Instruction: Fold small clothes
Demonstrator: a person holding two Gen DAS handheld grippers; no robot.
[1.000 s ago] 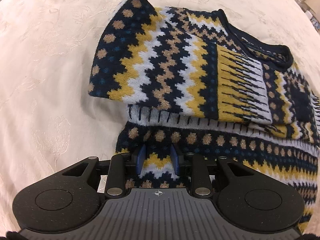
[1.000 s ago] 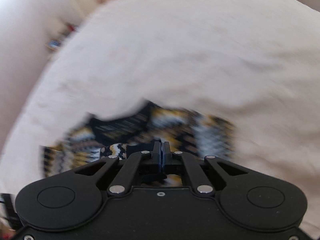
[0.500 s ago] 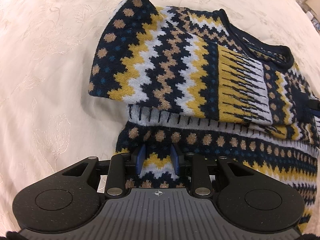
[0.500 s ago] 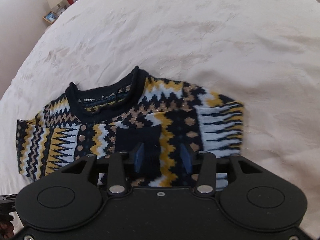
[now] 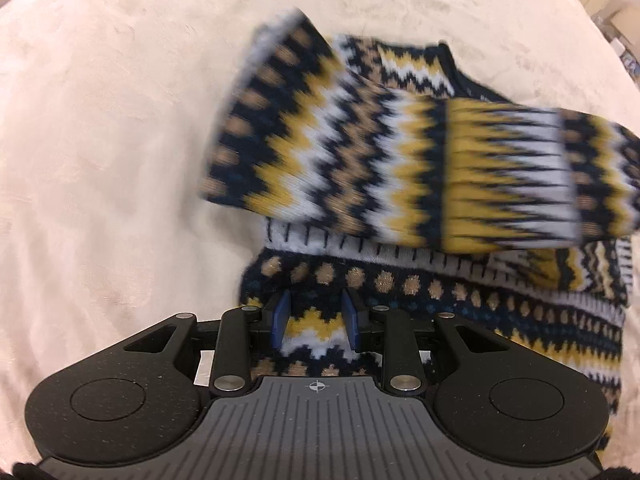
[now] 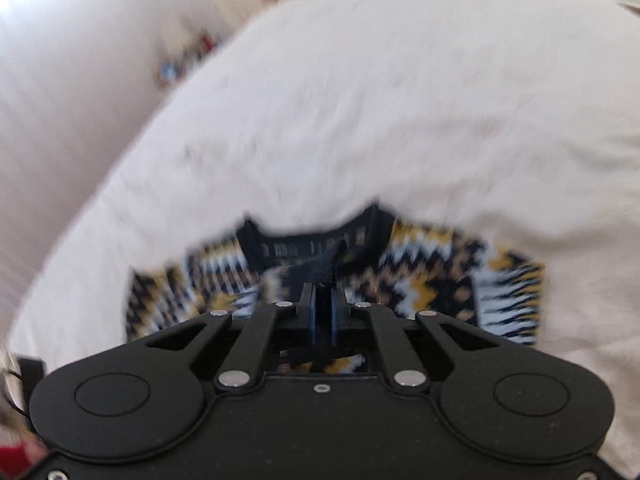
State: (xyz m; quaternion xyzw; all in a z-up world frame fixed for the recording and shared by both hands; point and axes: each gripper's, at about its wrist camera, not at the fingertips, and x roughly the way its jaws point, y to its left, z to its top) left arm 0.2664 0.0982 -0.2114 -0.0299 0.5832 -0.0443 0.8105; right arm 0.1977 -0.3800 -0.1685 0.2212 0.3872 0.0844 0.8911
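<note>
A small knitted sweater (image 5: pixel 400 168) in navy, yellow, white and tan zigzags lies on a cream bedspread (image 5: pixel 100 140). One sleeve is folded across its chest. My left gripper (image 5: pixel 316 316) is open, its blue pads either side of the sweater's lower hem. In the right wrist view the sweater (image 6: pixel 440 288) lies with its dark collar (image 6: pixel 312 236) toward the far side. My right gripper (image 6: pixel 323 300) is shut on a dark fold of the sweater just below the collar. Both views are blurred by motion.
The cream bedspread (image 6: pixel 360 100) spreads around the sweater on all sides. Blurred small items (image 6: pixel 180 60) sit beyond the bed edge at the upper left of the right wrist view. Boxes (image 5: pixel 616 20) show at the upper right of the left wrist view.
My right gripper was open over the sweater's chest half a second ago and has now shut on a dark fold. The left view has shifted and the sweater appears nearer and blurred.
</note>
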